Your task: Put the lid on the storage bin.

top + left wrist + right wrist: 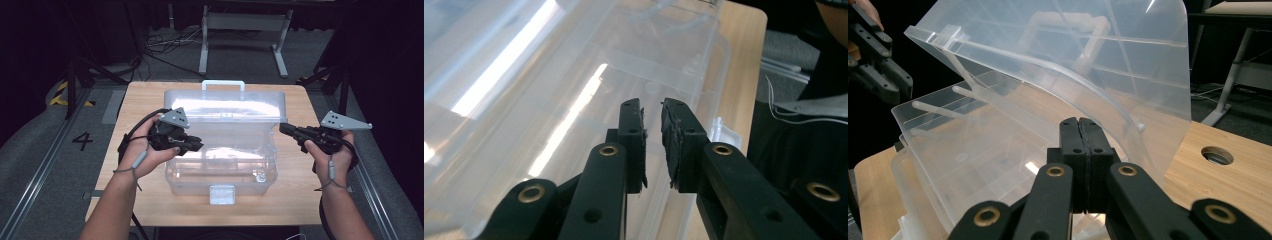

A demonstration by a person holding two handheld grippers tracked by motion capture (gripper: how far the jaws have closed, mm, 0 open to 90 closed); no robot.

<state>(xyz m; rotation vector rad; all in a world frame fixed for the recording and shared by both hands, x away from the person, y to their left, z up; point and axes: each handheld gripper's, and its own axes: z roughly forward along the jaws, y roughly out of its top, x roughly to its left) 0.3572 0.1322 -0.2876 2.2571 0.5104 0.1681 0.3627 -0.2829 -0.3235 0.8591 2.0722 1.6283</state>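
- Sitting mid-table (295,200): clear box (220,172), lid (225,107) tipped up.
- Your left gripper (652,107) over the box, jaws slightly apart, pinching nothing.
- Your right gripper (1079,122) beside the box's right end, jaws pressed together, empty.

Left gripper (653,137) jaws slightly apart, nothing between them, poised over clear plastic box (549,75); wooden table (736,75) beyond; dark sleeve at right.
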